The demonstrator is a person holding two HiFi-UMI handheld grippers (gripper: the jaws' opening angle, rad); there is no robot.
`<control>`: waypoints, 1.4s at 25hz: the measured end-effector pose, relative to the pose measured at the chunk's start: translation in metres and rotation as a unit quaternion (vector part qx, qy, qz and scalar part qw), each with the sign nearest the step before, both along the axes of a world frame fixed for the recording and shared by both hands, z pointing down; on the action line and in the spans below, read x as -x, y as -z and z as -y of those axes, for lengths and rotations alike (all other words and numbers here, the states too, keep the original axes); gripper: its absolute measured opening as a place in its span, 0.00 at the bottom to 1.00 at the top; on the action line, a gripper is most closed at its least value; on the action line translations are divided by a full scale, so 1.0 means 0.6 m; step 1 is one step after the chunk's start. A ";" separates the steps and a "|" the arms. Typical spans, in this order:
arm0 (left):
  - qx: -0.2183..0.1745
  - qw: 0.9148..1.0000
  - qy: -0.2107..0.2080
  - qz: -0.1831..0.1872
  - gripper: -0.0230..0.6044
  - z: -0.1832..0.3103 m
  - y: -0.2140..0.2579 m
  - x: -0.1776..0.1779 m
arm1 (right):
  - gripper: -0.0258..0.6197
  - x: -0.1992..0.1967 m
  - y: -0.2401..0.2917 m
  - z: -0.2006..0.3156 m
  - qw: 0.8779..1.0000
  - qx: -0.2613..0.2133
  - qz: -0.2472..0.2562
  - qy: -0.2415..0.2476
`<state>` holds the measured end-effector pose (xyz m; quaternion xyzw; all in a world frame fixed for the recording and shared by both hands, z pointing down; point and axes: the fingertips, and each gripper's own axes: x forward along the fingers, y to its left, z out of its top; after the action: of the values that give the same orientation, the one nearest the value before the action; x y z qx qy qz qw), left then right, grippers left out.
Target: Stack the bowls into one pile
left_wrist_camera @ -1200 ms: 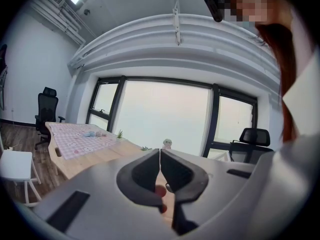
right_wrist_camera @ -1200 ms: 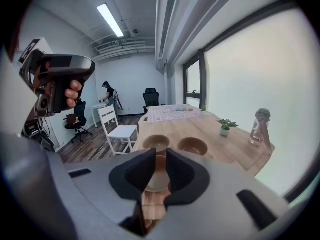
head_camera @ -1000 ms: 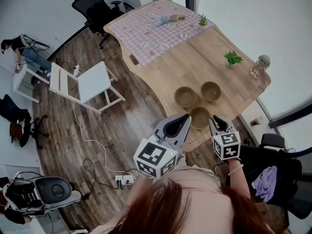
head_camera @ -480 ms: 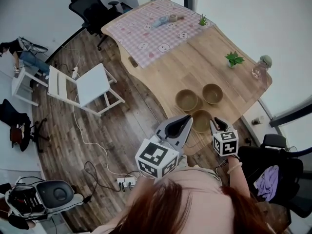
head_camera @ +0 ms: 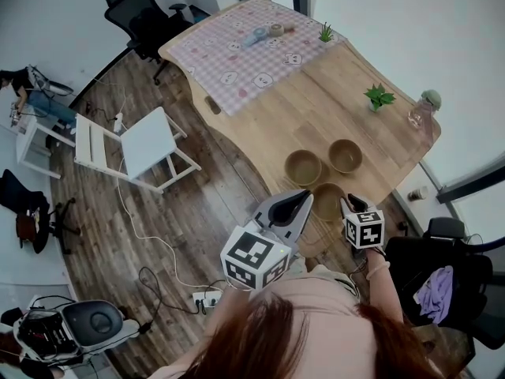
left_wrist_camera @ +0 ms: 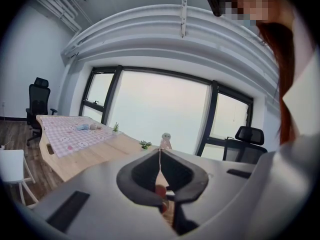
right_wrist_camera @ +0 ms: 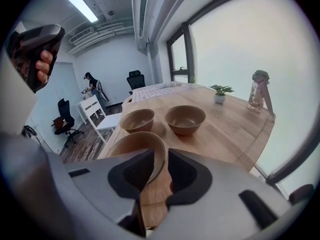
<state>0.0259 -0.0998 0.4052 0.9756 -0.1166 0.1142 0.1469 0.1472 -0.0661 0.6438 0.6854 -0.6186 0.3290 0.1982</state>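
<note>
Right tool (right_wrist_camera: 160, 154) has its jaws spread and they have just been opening; the wall of the nearest bowl (right_wrist_camera: 134, 143) stands between them, one jaw inside the rim and one outside, with a gap showing on the outer side. That nearest bowl sits upright on the wooden surface (head_camera: 316, 109), close to the edge by the person. Beyond it stand two more brown bowls, the left bowl (right_wrist_camera: 137, 119) and the right bowl (right_wrist_camera: 185, 118), side by side, both upright and open-side up; whether they touch each other cannot be told. None of the three is stacked. Left tool (left_wrist_camera: 160, 153) is held off the surface's edge, pointing nearly level, its jaws pressed together tip to tip. Further along the surface a small potted plant (head_camera: 378, 95) and a bottle (head_camera: 422, 109) stand near the window side, and a pink checked cloth (head_camera: 245, 50) covers the far end. On the wooden floor beside the surface stands a white chair (head_camera: 146, 136).
</note>
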 end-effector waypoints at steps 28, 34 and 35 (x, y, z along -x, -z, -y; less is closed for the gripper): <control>0.018 1.000 0.019 0.002 0.05 0.053 -0.004 -0.048 | 0.08 -0.005 -0.037 0.024 0.998 0.041 0.045 0.010; 0.019 0.999 0.033 0.000 0.05 0.057 -0.002 -0.061 | 0.07 -0.005 -0.027 0.026 0.997 0.035 0.059 0.035; 0.019 0.999 0.036 -0.001 0.05 0.057 -0.001 -0.064 | 0.07 -0.006 -0.024 0.026 0.997 0.033 0.062 0.038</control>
<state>0.0642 -0.1341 0.4058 0.9679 -0.1490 0.1104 0.1698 0.1507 -0.0816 0.6579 0.6327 -0.6446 0.3827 0.1943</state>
